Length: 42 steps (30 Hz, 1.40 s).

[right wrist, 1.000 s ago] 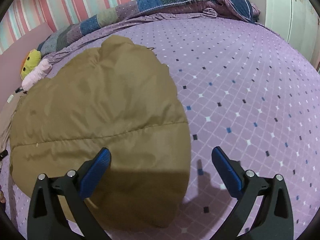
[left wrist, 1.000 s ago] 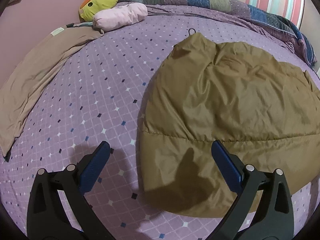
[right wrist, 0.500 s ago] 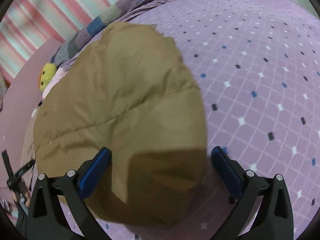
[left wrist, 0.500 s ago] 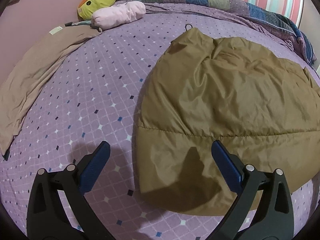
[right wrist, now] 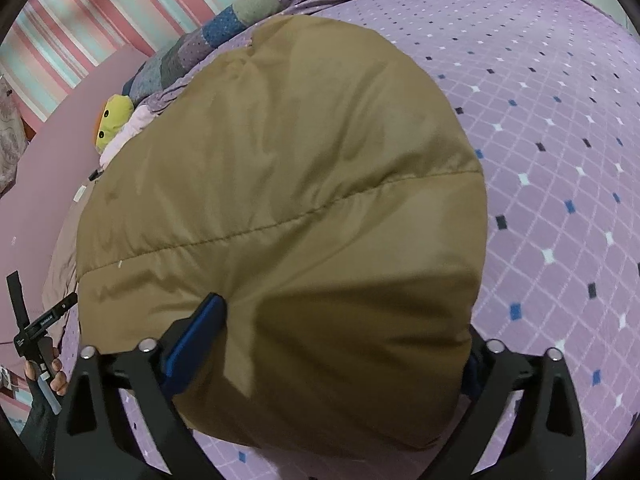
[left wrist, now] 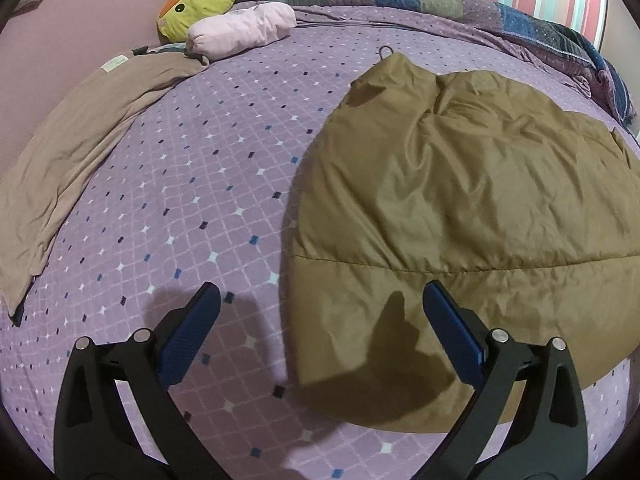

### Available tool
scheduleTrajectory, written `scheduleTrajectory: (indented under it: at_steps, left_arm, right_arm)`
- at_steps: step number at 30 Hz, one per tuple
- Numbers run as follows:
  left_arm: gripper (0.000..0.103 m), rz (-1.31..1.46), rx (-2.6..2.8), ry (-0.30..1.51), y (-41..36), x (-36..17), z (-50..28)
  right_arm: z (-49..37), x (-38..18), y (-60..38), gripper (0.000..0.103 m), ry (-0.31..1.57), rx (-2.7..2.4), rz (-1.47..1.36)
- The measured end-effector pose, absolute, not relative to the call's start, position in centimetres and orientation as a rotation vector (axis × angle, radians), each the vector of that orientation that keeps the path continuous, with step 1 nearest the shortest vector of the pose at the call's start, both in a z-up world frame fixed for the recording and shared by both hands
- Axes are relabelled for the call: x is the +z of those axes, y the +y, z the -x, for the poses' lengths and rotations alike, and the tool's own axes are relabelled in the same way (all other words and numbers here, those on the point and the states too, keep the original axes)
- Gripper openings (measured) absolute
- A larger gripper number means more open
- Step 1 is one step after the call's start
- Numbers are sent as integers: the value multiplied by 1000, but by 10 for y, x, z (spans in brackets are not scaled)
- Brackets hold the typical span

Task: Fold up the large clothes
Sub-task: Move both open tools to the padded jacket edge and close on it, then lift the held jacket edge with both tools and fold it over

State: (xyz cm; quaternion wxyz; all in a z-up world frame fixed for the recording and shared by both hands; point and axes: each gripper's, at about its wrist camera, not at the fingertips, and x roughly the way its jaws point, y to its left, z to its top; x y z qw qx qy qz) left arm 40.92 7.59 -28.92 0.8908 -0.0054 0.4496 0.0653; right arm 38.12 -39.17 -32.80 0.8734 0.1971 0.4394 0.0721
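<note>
The brown padded garment is spread on the bed, its long axis running toward 11 o'clock. Its near corner bulges between the right tongs, just narrowing; contact is uncertain. The left tongs are held wide, empty, straddling its side edge.

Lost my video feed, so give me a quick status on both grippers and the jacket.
Left gripper open, hovering at brown puffer jacket corner. Right gripper closing around jacket's near edge, pads not clearly pressing. Jacket flat on purple bedsheet. Nothing in the way.
</note>
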Motion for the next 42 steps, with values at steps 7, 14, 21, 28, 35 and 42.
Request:
scheduleTrajectory:
  at_steps: [7,14,21,28,35,42]
  left_arm:
    - [100,61,125,960,95,-298,-411]
    - [100,87,85,980,106,-308,-413]
    - [100,217,-65,1050,121,-330,-421]
    - [100,283,-208,1094,101,-344,-432]
    - [100,264,-288,1122,76,-349,-439]
    - [100,242,-252,1133,56,-344,-457]
  right_arm:
    - [-383,-313,-382,52,927,162,-341]
    - [-392,-304,-364,47,964,129,-245]
    - [-393,-303,-362,48,967,110,-241]
    - [-394,-304,-364,48,972,109,-251]
    - [-394,-306,-373,48,977,138,-276]
    - [-399,-312,-382,52,984,162,-345]
